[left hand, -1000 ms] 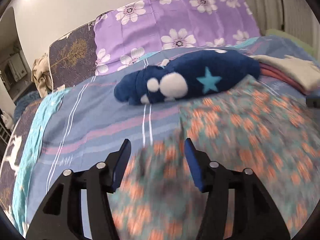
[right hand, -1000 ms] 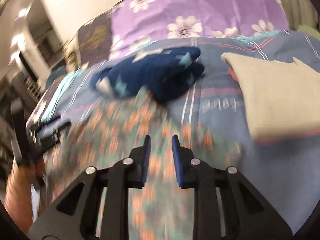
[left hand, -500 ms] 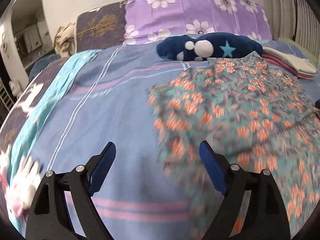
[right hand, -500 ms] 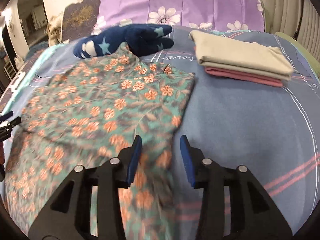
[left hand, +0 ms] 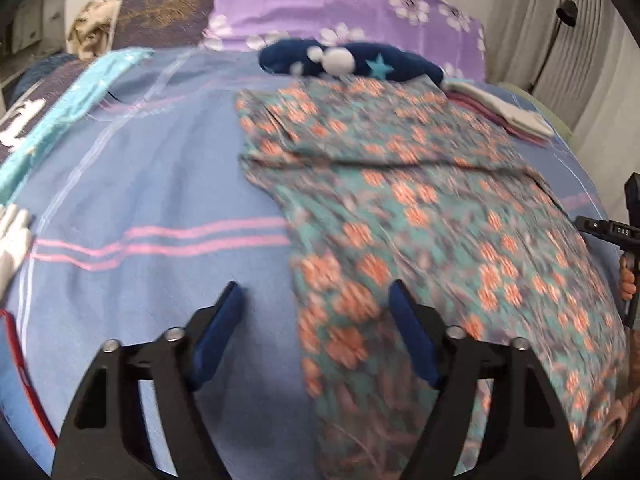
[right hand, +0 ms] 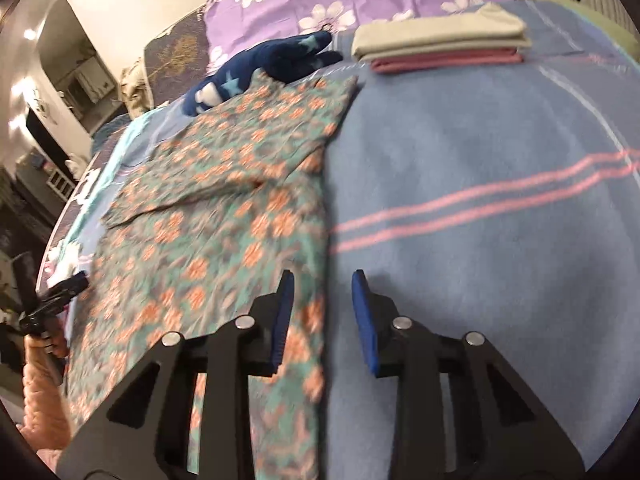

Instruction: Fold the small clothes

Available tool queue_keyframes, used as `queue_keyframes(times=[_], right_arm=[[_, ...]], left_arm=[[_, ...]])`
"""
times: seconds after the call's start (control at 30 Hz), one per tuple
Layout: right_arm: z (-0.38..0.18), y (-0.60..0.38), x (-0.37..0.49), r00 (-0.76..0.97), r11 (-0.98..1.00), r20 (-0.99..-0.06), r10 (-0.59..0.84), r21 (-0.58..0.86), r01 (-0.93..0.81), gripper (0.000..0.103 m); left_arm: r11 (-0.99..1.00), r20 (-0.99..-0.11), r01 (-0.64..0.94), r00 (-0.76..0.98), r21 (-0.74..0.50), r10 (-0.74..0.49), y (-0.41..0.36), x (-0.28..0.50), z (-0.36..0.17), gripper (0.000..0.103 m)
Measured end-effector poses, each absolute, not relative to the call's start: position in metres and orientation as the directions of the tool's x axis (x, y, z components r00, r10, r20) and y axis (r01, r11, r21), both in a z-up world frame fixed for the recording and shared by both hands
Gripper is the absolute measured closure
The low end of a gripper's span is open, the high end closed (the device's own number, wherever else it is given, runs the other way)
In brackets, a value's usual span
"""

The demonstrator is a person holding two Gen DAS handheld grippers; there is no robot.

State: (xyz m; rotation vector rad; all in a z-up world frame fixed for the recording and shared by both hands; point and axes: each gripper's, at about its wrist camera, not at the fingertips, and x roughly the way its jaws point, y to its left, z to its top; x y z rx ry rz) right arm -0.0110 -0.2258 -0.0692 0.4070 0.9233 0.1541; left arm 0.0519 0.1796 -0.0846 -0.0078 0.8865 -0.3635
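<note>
A teal garment with orange flowers (left hand: 420,216) lies spread on the blue striped bed; its far part is folded over. It also shows in the right wrist view (right hand: 224,208). My left gripper (left hand: 316,300) is open and empty, hovering over the garment's near left edge. My right gripper (right hand: 323,284) is open and empty, over the garment's near right edge. The right gripper shows at the right rim of the left wrist view (left hand: 628,236). The left gripper shows at the left rim of the right wrist view (right hand: 44,300).
A dark blue starred garment (left hand: 352,60) lies at the garment's far end, before purple flowered pillows (left hand: 340,4). A stack of folded beige and pink clothes (right hand: 440,44) sits at the far right. A teal blanket strip (left hand: 64,108) runs along the left.
Both grippers have let go of the flowered garment and pulled back toward the near edge of the bed. The garment now lies flat and both grippers stand wider open.
</note>
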Motion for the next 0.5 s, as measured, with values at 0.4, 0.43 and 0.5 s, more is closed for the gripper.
queue_keyframes(times=[0.4,0.43,0.5], right_arm=[[-0.080,-0.232,-0.102,0.572,0.814,-0.663,0.482,0.581,-0.013,0.072],[-0.080,-0.233,-0.109,0.567,0.805,-0.658,0.496,0.593,-0.016,0.072],[-0.081,-0.235,-0.125,0.554,0.783,-0.645,0.526,0.621,-0.021,0.072]], left_arm=[[0.887,-0.729,0.414,0.540,-0.205,-0.421,0.188,-0.020,-0.090,0.040],[0.881,-0.725,0.424,0.537,-0.210,-0.431,0.190,-0.027,-0.091,0.040],[0.867,-0.718,0.441,0.523,-0.232,-0.459,0.195,-0.040,-0.091,0.040]])
